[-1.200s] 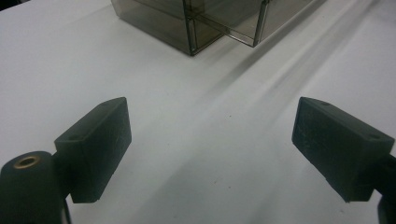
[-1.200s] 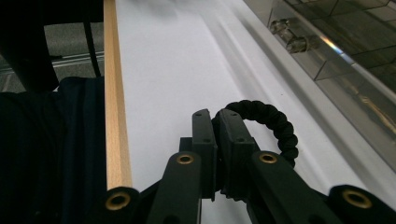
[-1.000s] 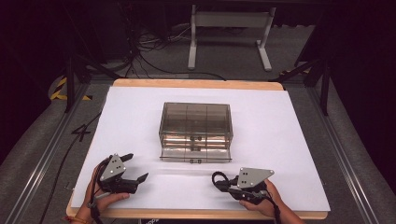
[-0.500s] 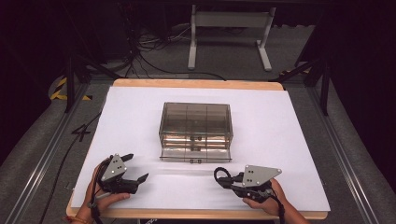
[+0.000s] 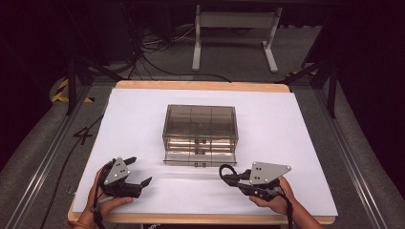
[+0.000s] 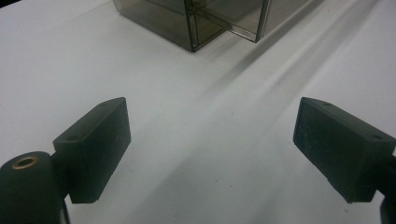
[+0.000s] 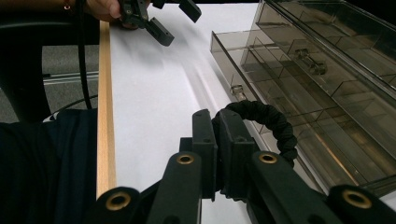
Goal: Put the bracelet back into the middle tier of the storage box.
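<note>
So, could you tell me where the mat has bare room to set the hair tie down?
Bare mat lies left and right of the drawer box, and behind it. The front strip between the grippers is tighter, by the open bottom drawer.

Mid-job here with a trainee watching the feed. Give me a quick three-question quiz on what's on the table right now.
1. Multiple choice: what do the right tongs grip?
A. a black elastic loop
B. a spoon
C. nothing
2. True or false: the left tongs stand open over the white table, with nothing between them.
3. Fill in: the lowest drawer of the smoky clear drawer box is pulled slightly ___.

Key: 1 A. 2 true. 3 out.
</note>
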The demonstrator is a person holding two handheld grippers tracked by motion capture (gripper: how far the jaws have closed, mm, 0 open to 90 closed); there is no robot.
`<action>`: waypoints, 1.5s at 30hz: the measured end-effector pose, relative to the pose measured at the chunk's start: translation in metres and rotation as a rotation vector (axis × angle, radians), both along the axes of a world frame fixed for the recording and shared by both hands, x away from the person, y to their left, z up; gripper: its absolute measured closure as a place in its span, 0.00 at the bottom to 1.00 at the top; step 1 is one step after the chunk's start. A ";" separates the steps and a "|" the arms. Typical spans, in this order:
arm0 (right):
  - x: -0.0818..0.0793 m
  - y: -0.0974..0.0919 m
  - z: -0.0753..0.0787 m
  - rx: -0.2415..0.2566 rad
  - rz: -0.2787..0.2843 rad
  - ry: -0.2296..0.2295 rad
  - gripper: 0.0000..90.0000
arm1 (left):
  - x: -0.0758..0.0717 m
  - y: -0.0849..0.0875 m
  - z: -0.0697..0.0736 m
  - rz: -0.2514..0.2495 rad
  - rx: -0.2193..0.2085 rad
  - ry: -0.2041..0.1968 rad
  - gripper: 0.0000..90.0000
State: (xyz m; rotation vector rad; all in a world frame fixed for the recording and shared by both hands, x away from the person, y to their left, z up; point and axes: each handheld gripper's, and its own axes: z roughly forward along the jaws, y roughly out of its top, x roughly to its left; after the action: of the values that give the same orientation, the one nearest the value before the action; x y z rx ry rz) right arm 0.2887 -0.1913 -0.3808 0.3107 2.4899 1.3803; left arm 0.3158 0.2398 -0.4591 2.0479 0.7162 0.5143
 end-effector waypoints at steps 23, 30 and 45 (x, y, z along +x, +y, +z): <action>0.025 0.018 0.016 0.020 0.013 -0.006 0.96 | 0.000 -0.002 0.000 -0.008 0.016 0.004 0.15; 0.031 0.026 0.017 0.003 0.025 -0.001 0.96 | 0.000 -0.001 0.000 -0.010 0.011 0.003 0.15; 0.056 0.052 0.019 -0.075 0.031 0.037 0.96 | 0.000 -0.001 0.000 -0.013 0.012 0.002 0.15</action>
State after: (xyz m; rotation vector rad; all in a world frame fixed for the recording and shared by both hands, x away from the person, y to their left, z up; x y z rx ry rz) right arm 0.3444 -0.1396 -0.3616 0.2847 2.5795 1.3008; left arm 0.3155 0.2388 -0.4591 2.0635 0.7019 0.5105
